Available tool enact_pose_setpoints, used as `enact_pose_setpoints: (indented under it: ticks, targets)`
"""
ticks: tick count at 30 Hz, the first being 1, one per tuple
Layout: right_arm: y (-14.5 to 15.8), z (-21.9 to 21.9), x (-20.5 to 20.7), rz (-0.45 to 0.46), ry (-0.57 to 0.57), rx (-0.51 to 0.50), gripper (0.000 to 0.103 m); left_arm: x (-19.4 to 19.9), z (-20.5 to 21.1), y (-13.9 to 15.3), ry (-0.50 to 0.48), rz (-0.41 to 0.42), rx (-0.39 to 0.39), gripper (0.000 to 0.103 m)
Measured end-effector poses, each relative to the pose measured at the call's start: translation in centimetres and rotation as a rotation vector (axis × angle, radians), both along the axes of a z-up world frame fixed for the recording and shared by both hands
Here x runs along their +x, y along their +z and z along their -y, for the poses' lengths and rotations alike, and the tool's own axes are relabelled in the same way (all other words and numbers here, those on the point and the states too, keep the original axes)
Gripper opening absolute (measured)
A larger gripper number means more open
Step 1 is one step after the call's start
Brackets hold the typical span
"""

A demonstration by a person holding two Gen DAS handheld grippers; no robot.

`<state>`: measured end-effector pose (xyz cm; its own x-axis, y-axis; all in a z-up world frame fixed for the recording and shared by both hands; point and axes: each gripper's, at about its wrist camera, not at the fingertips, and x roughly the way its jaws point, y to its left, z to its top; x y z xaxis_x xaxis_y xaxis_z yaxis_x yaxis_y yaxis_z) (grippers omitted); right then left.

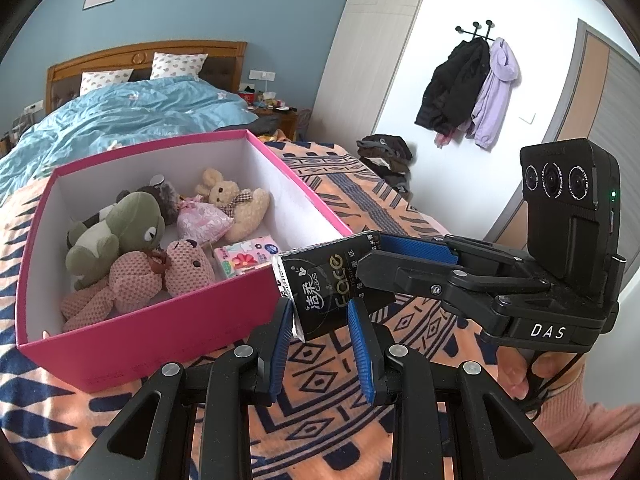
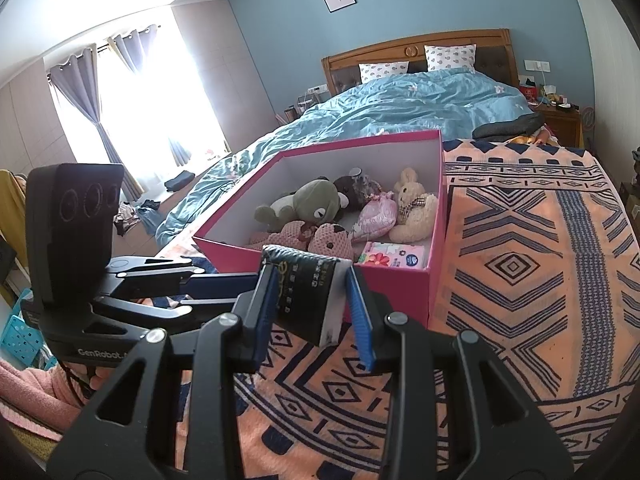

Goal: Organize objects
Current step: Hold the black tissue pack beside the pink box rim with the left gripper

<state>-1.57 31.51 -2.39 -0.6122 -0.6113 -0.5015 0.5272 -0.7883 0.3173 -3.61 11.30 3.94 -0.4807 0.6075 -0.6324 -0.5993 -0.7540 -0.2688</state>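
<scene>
We logged one black tissue pack [image 1: 320,292], held off the blanket [image 1: 400,208] just beside the pink box's [image 1: 160,320] near corner: left claw [image 1: 320,340] clamped on one end, right claw [image 2: 312,308] gripping the other. Box contents: plush toys [image 1: 120,236], floral pack [image 1: 248,256].

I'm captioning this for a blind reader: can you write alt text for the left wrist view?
Both grippers, left gripper and right gripper, hold one black tissue pack beside a pink box of plush toys on a patterned blanket.
</scene>
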Motion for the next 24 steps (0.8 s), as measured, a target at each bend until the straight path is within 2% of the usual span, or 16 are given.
enact_pose_setpoints:
  ticks: [24]
  targets:
    - [0.48,-0.03,-0.41,-0.012,-0.001,-0.001,0.038,-0.31,0.04,0.29,0.008,-0.01,0.001,0.028]
